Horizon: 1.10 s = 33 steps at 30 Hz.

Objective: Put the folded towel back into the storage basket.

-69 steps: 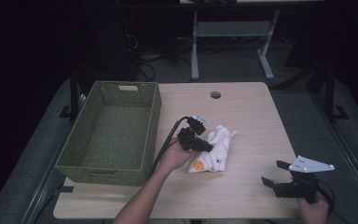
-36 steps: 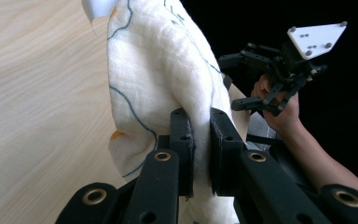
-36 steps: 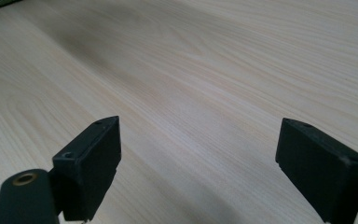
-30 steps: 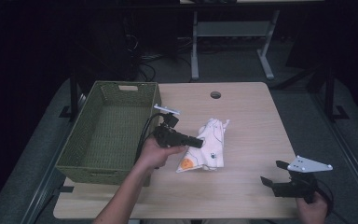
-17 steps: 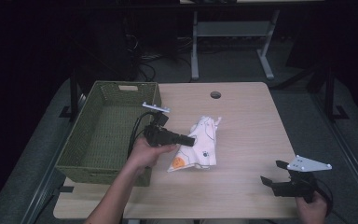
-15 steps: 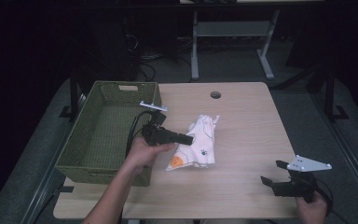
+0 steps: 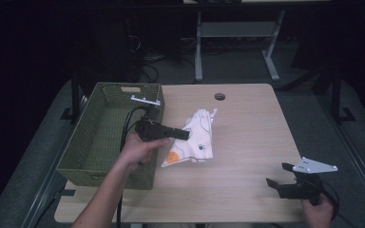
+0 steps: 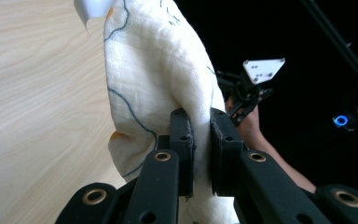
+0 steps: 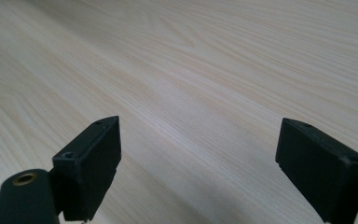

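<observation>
Far left: a green woven rectangular basket [image 7: 105,137] is sitting on the light wooden table [image 7: 247,128], with its near right corner just beside the person's left hand [image 7: 138,151].

The left gripper [image 7: 184,134] is pointing right, level, just right of the basket's right wall. Its jaws are standing nearly closed and pinching a fold of the white crumpled cloth with thin dark lines and orange patches [image 7: 195,137]; in the left gripper view the cloth [image 8: 158,79] is bunching up between the two pads [image 8: 182,140]. The cloth is hanging from that pinch over the table, near the middle and just right of the basket; whether its lower edge is touching the wood I cannot tell.

Near right corner: the right gripper [image 7: 272,183] is sitting low in the person's right hand [image 7: 319,211], well apart from the cloth. Its jaws are standing wide open with nothing between them, just bare wood [image 9: 205,70].
</observation>
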### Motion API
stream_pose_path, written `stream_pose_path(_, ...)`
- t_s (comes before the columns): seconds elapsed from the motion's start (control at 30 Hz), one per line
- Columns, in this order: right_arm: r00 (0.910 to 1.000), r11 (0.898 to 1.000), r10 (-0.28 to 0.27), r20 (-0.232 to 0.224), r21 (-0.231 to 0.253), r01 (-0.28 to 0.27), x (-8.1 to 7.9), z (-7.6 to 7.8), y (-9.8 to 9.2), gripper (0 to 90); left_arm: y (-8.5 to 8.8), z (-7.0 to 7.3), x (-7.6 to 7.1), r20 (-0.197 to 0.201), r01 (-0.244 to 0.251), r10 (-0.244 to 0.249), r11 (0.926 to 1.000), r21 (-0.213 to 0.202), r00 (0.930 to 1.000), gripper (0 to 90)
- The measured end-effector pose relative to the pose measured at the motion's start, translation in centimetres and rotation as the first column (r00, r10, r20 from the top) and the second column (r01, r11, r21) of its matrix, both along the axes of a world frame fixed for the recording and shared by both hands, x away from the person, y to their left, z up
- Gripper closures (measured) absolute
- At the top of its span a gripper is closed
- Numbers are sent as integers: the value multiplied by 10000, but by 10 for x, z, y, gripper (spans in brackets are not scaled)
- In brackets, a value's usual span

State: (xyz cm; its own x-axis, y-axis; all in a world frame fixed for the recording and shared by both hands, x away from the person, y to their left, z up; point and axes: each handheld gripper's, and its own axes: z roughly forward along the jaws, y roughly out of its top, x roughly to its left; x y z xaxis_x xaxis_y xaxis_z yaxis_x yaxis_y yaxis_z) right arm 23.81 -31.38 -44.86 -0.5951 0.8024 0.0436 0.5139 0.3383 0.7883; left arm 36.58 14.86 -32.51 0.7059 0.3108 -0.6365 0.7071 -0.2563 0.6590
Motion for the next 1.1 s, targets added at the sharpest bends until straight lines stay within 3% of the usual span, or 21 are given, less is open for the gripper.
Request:
stream_pose_path(0.13, 9999, 9996, -142, 51, 242, 141, 0, 1, -3, 135, 12, 7, 2, -4, -212, 212, 9998, -38, 9998, 821)
stream_pose_path(0.5, 9995, 9994, -319, 46, 167, 319, 0, 0, -2, 135, 45, 14, 5, -11, -658, 658, 9978, -104, 9978, 820)
stream_pose_path(1.1, 9991, 9990, -408, 146, 184, 405, 2, 1, 0, 135, 91, 21, 4, 132, -1230, 1227, 9921, 252, 9924, 820)
